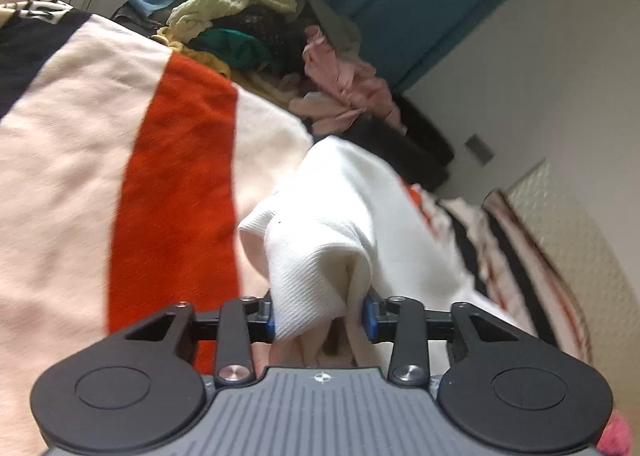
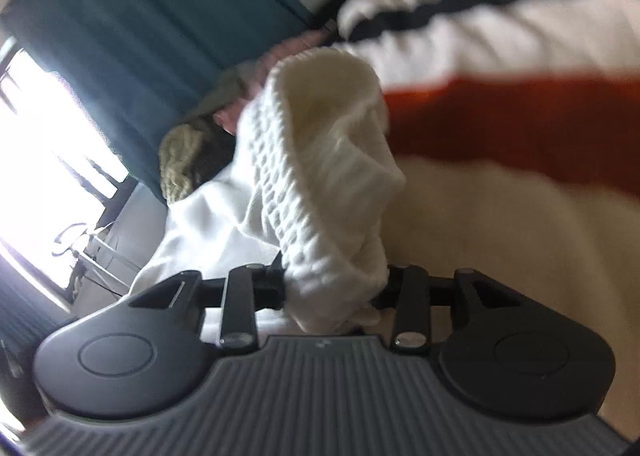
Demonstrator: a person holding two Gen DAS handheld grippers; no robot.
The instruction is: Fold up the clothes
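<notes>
White knit (image 2: 320, 159) hides the right tongs' (image 2: 334, 286) tips; the striped blanket (image 2: 500, 67) is blurred and cut off.

— What carries everything?
— A bed under a striped blanket (image 1: 80, 159), cream with a broad orange band.
— And on the blanket?
— A heap of clothes (image 1: 256, 27) beyond the orange band; a white garment (image 1: 332, 215) beside it.

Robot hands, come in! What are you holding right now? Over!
Left gripper shut on white knit garment. Right gripper shut on the same garment, bunched. Striped blanket below, clothes pile behind, nothing blocking.
</notes>
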